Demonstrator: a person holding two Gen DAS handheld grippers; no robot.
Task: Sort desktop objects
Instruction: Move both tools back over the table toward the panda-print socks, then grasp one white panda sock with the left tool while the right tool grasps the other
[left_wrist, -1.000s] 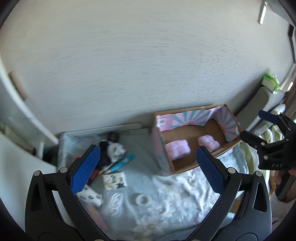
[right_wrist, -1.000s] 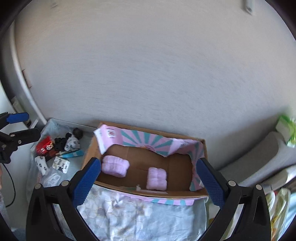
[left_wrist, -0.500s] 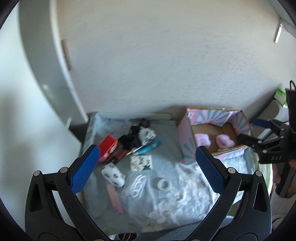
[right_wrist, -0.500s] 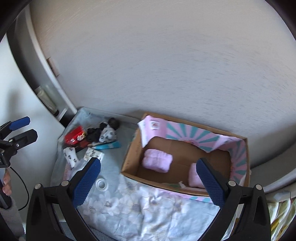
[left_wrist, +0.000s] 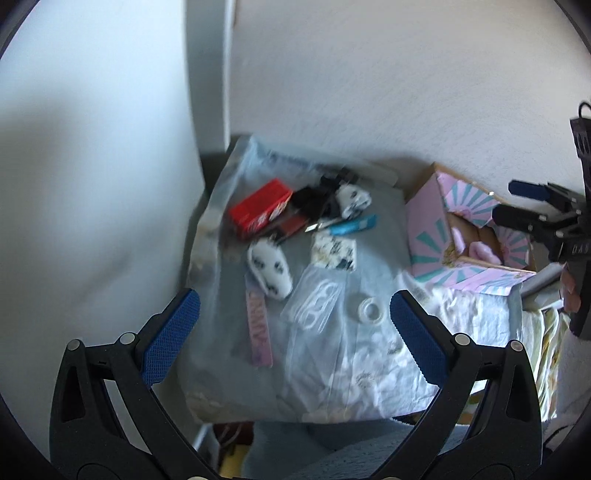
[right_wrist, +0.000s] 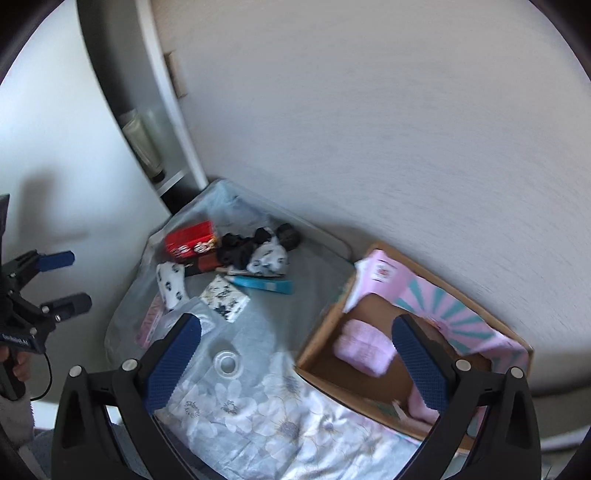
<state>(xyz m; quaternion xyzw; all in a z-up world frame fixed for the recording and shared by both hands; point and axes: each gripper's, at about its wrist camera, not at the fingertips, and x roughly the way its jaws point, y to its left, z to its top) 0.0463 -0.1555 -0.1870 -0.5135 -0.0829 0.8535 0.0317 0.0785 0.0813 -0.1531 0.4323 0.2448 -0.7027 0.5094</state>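
Left gripper (left_wrist: 295, 332) and right gripper (right_wrist: 297, 363) both wide apart, empty, above counter (right_wrist: 280, 413); cardboard box (right_wrist: 321, 343) at right edge.

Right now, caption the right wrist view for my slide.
Open right gripper above floral cloth, between clutter and cardboard box.

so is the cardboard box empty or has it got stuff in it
Not empty. The open cardboard box holds two pink fluffy bundles, one near its left wall, another partly hidden behind the right gripper's finger.

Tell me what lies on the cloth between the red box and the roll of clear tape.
In the left wrist view, between the red box and the roll of clear tape lie a white spotted plush and a clear plastic packet.
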